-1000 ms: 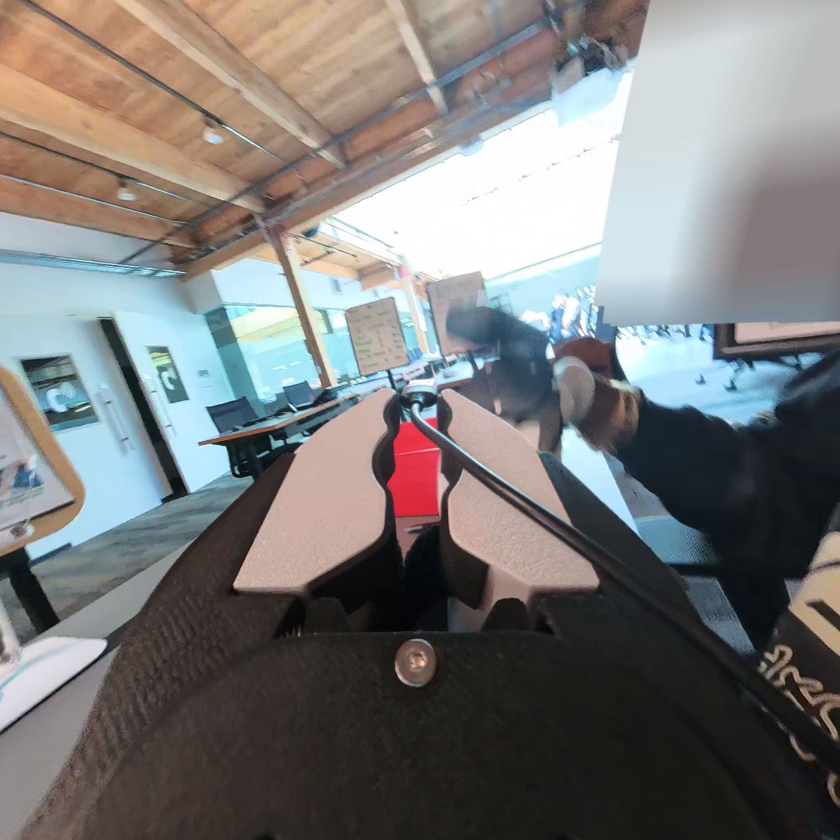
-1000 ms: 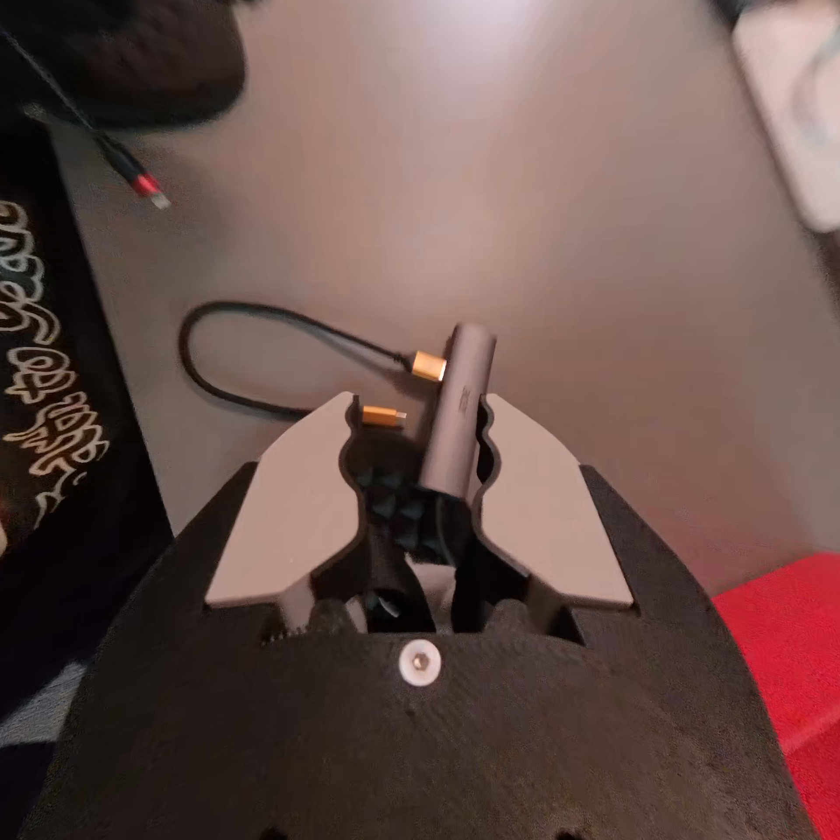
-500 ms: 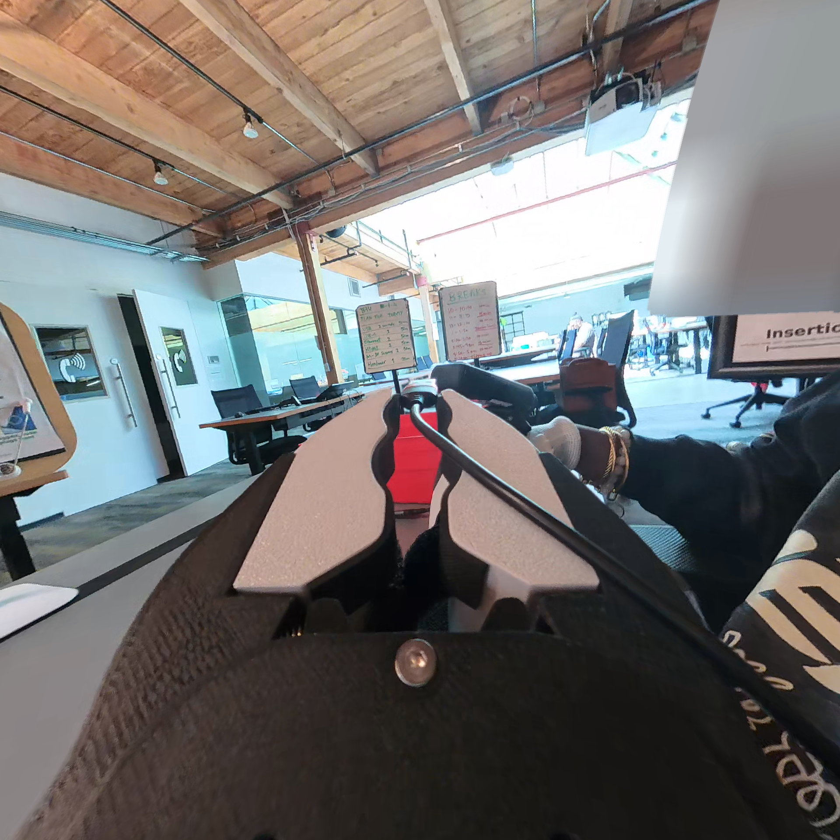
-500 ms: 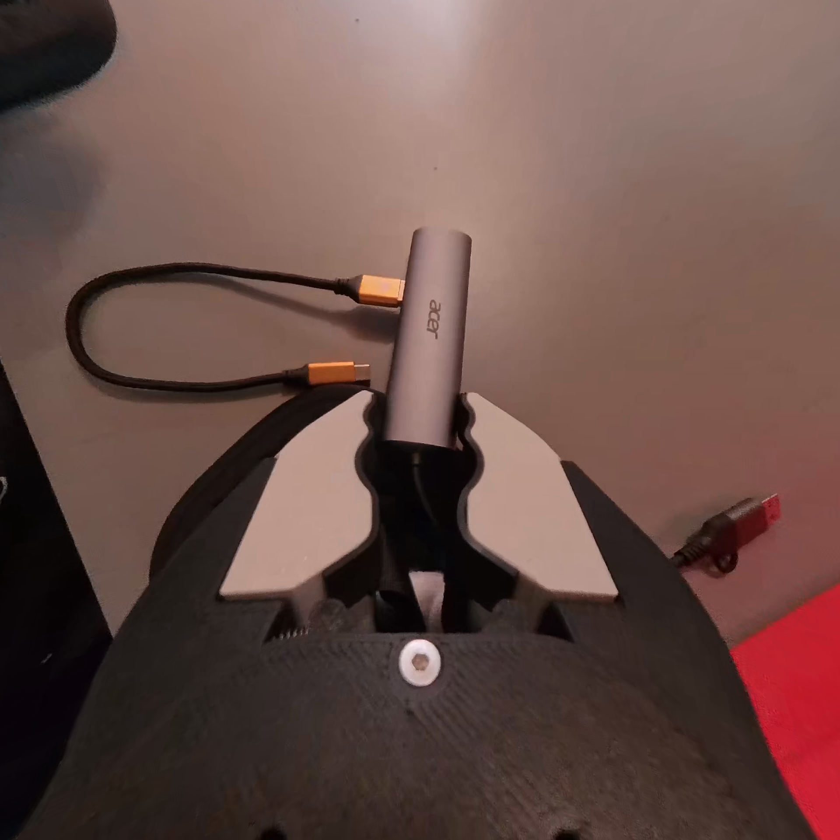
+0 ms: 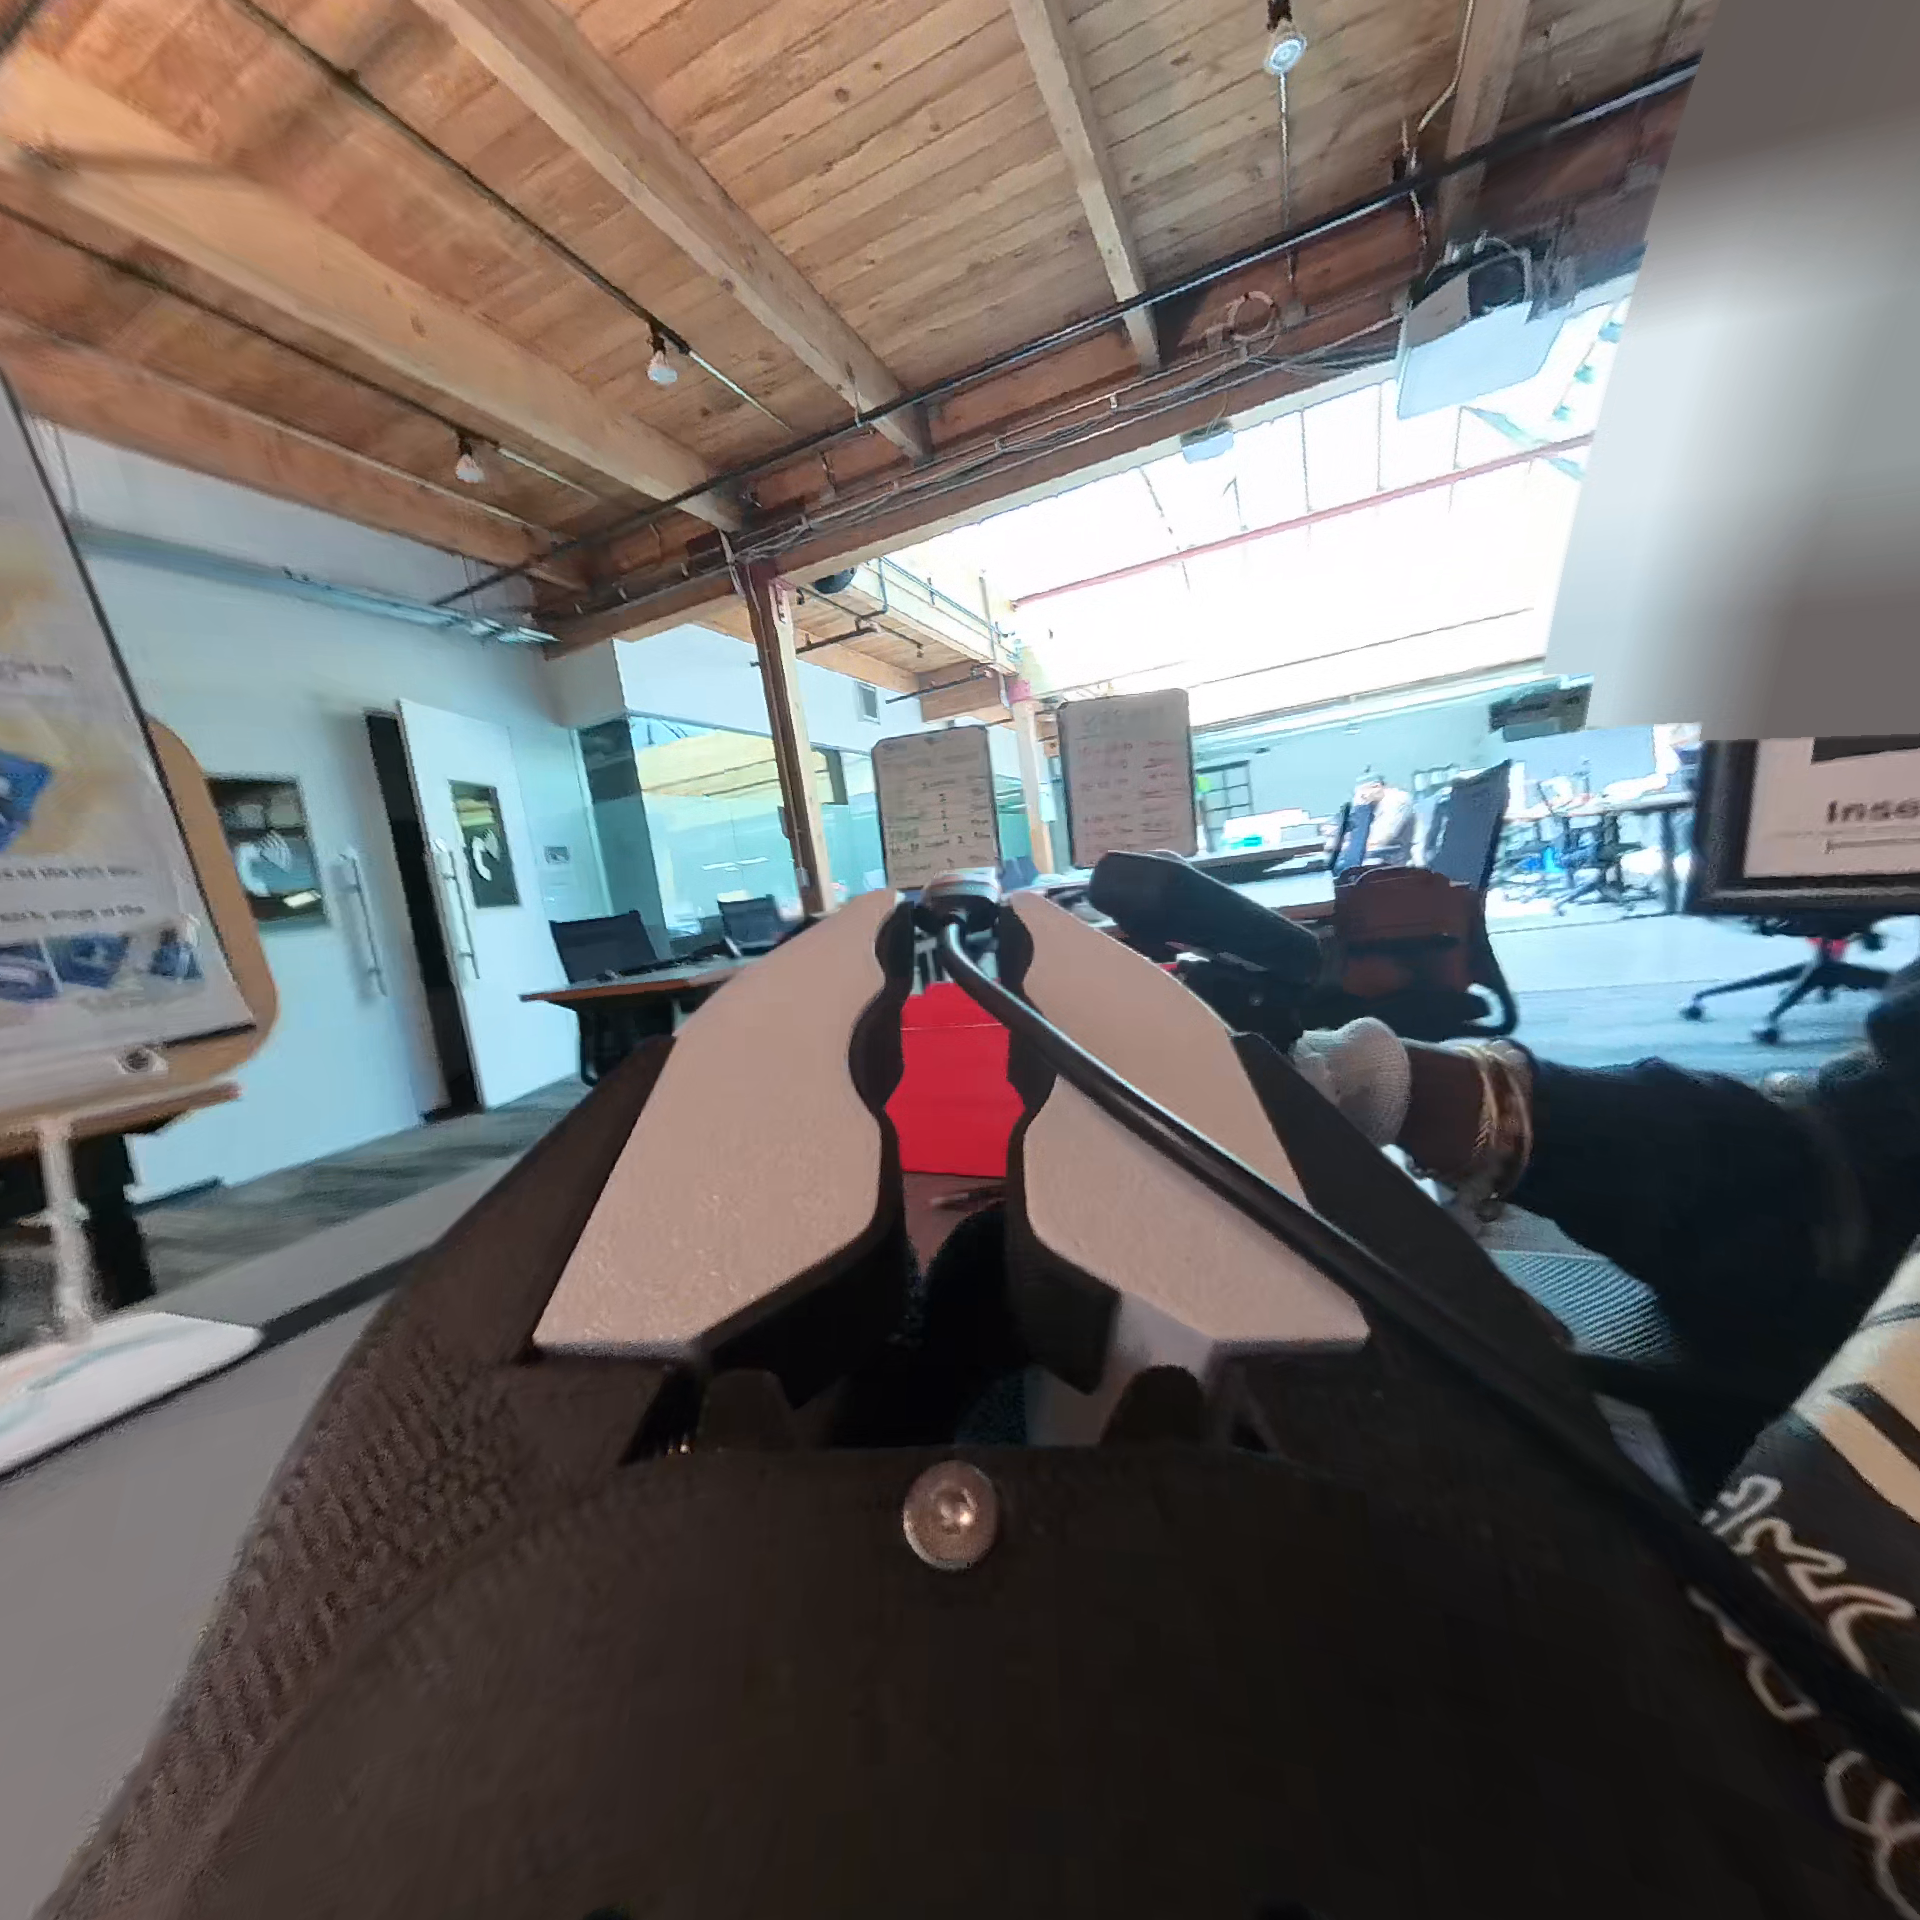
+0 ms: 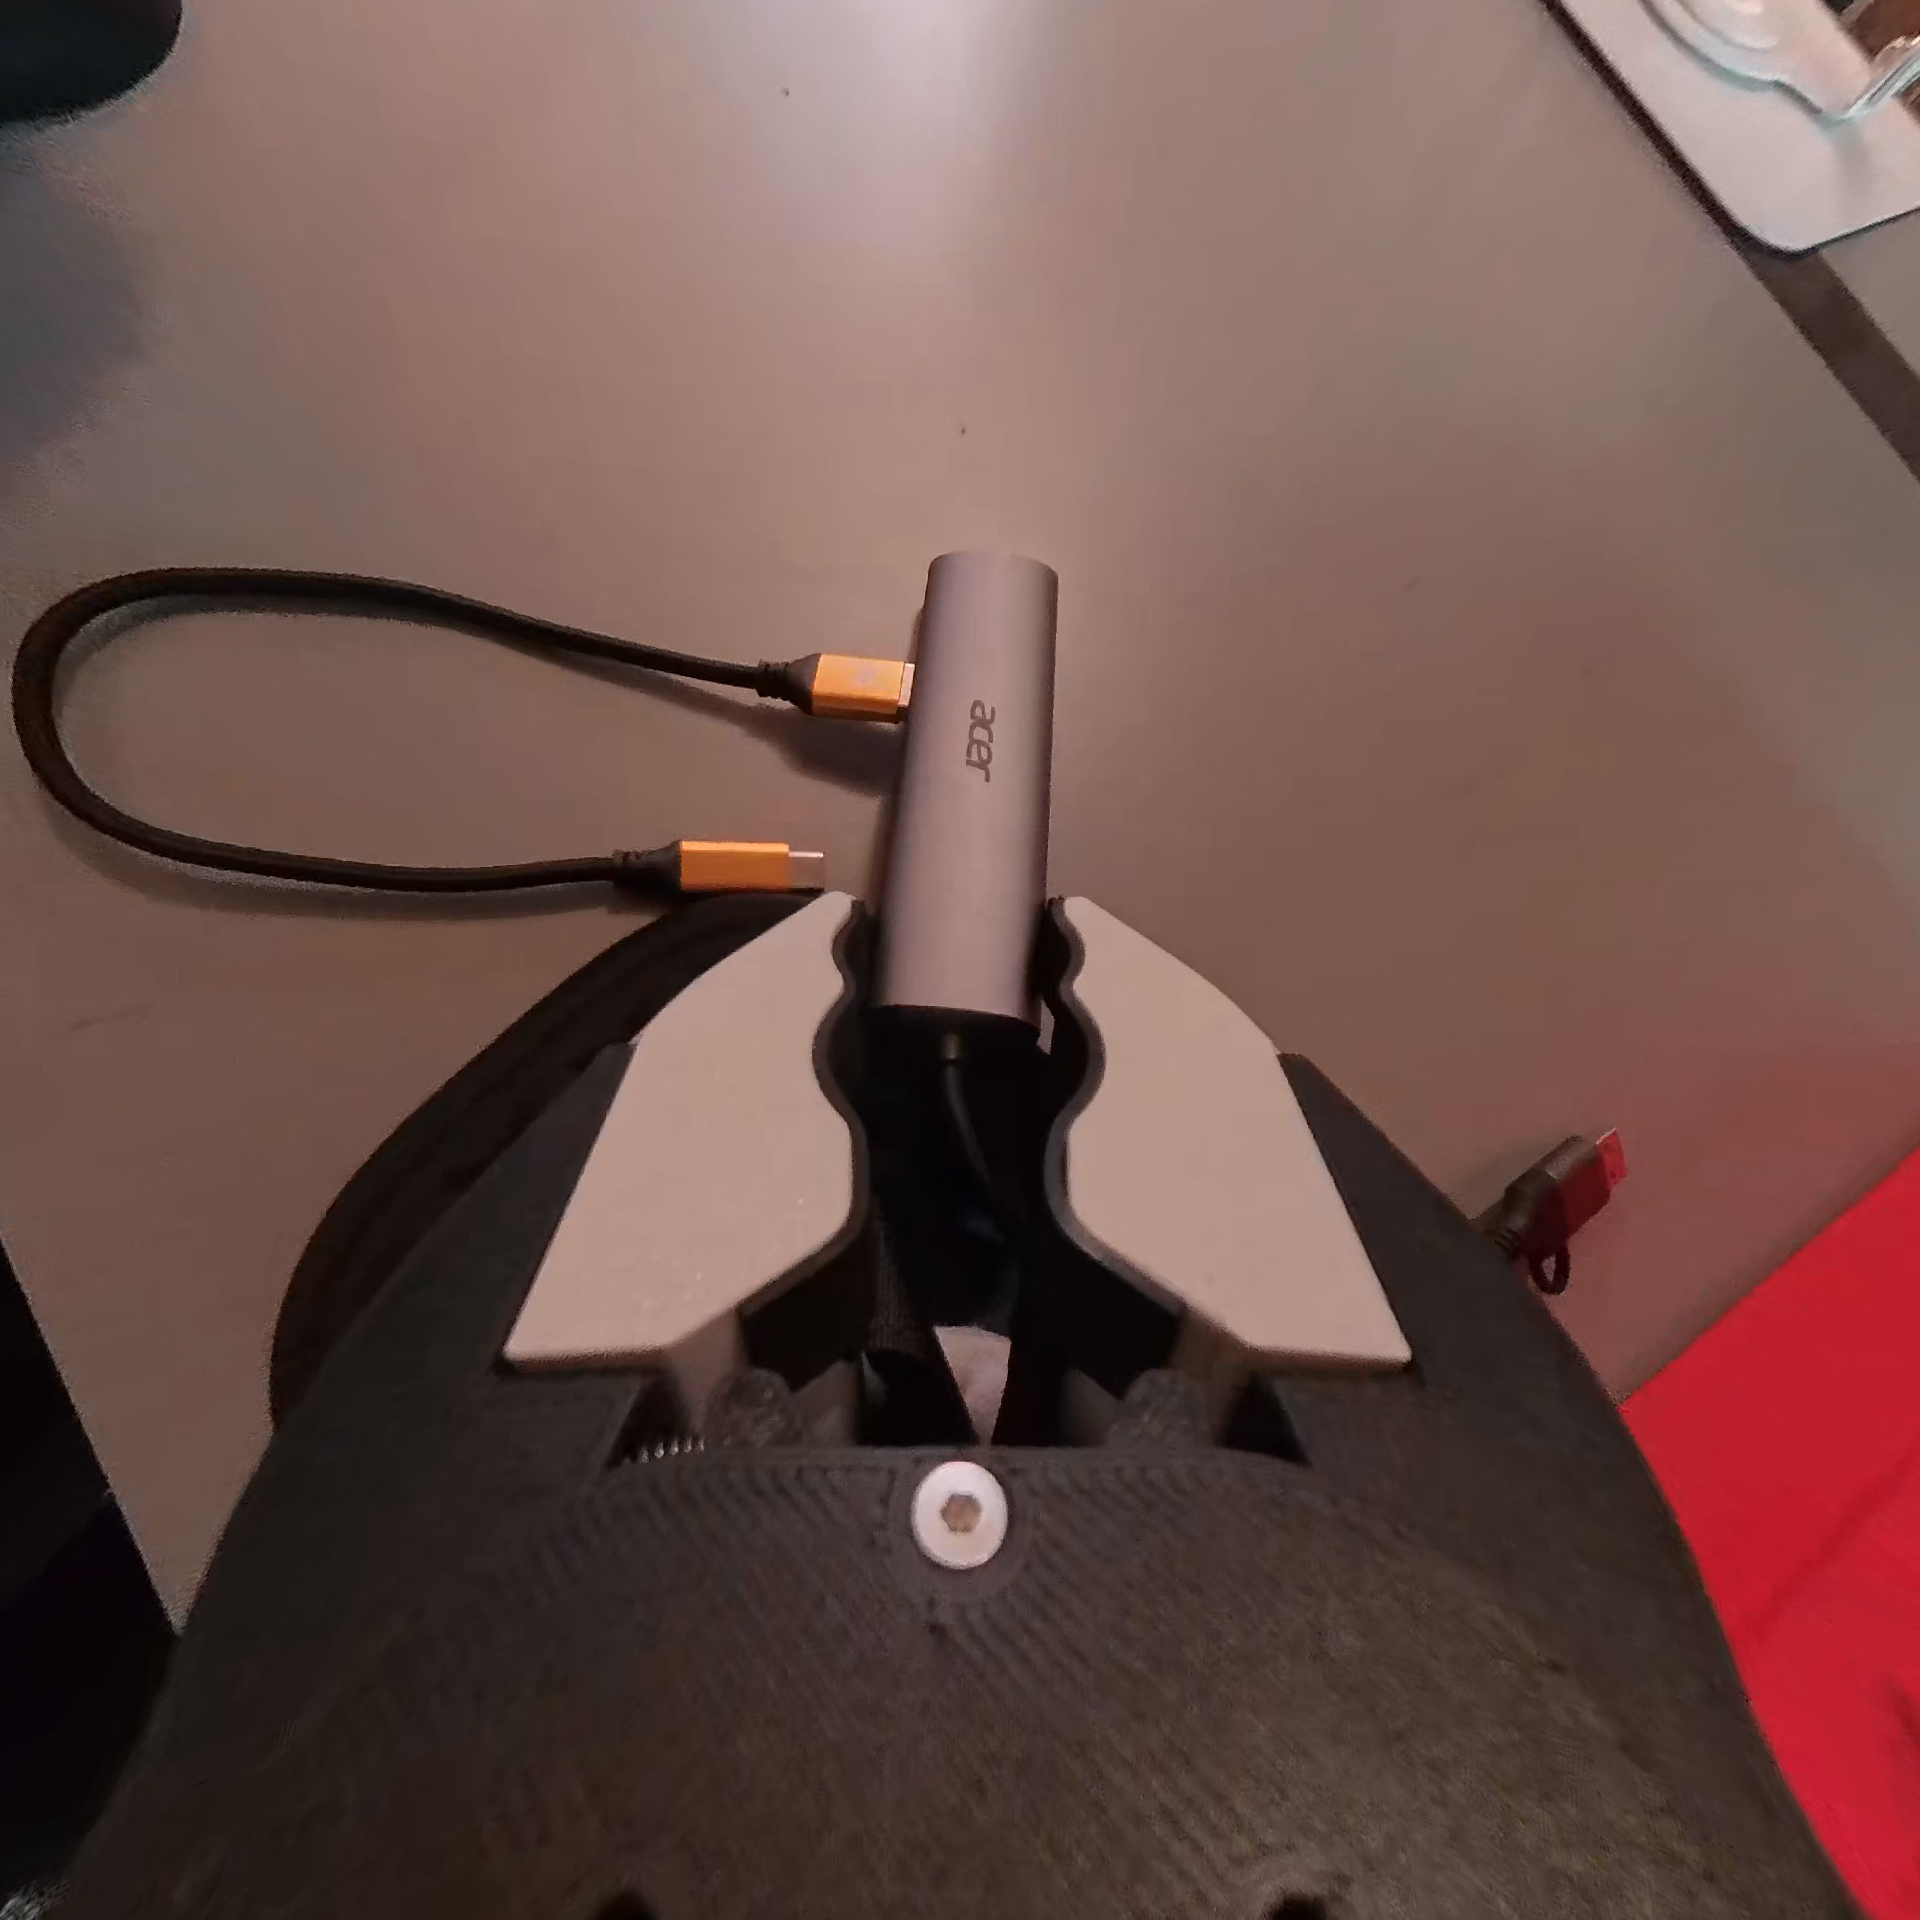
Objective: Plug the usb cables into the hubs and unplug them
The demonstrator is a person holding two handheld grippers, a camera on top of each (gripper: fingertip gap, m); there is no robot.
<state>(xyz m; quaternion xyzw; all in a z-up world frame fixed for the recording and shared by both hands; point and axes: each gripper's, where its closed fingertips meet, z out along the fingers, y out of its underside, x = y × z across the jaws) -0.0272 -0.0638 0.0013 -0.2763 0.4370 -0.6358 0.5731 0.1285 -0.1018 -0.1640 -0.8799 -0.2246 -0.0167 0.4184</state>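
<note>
In the left wrist view my left gripper (image 5: 961,920) is shut on the silver plug (image 5: 961,891) of a black cable (image 5: 1195,1122). It is raised and points out into the room. The cable trails back to the lower right. In the right wrist view my right gripper (image 6: 956,925) is shut on the near end of a grey USB hub (image 6: 971,769) over the grey table (image 6: 1351,623). A black braided cable (image 6: 156,831) with orange plugs lies to the left. One plug (image 6: 860,688) sits in the hub's side and the other (image 6: 743,864) lies free. The right gripper also shows in the left wrist view (image 5: 1195,920).
A red-tipped USB plug (image 6: 1574,1184) lies on the table at the right, beside a red mat (image 6: 1787,1507). A grey tray (image 6: 1766,114) sits at the far right corner. A person's gloved hand and dark sleeve (image 5: 1662,1153) are to the right. A sign stand (image 5: 94,883) is to the left.
The right gripper's fingers have closed on the hub, which has straightened between them. The left gripper has kept its hold on the plug and turned slightly.
</note>
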